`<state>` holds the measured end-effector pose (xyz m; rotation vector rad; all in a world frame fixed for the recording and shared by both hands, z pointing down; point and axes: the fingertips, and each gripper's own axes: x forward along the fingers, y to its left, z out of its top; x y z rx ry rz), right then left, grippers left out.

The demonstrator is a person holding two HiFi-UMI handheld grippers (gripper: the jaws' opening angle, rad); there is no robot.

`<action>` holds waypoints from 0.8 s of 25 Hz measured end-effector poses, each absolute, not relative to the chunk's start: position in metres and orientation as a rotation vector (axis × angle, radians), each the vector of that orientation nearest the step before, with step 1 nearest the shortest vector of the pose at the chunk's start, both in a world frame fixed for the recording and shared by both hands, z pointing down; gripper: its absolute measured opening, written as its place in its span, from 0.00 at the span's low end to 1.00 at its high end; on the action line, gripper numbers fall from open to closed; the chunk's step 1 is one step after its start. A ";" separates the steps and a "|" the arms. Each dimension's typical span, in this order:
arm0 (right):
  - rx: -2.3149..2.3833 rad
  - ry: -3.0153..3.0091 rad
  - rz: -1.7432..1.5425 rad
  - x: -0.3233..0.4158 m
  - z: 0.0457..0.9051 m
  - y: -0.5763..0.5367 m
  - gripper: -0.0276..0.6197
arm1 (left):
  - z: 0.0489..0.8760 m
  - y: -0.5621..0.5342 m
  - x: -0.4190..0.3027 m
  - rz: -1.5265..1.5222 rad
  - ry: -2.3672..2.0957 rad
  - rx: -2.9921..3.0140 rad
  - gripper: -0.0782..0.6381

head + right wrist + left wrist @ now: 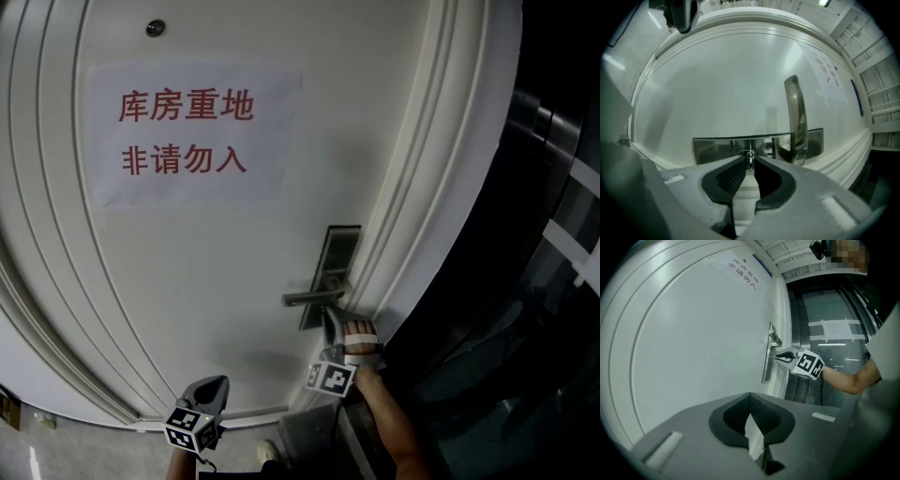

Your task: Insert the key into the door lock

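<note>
A small metal key sticks out of the keyhole in the steel lock plate on the white door. My right gripper points level at the plate. Its tips stand slightly apart on either side of the key's head, and a thin gap shows beside it. The lever handle hangs just to the right of the key. In the head view the right gripper sits under the handle. My left gripper hangs lower left, away from the door, with its tips together and nothing in them.
A paper sign with red characters is taped high on the door, and a peephole sits above it. Moulded door-frame ribs run beside the lock. Dark glass panels stand to the right. A person's forearm carries the right gripper.
</note>
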<state>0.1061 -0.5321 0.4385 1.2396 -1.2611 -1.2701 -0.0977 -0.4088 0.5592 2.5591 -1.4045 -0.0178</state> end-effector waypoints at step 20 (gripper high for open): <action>1.518 -1.660 -1.072 0.113 0.419 -0.483 0.17 | 0.547 -0.396 -0.093 -0.018 -1.402 2.604 0.11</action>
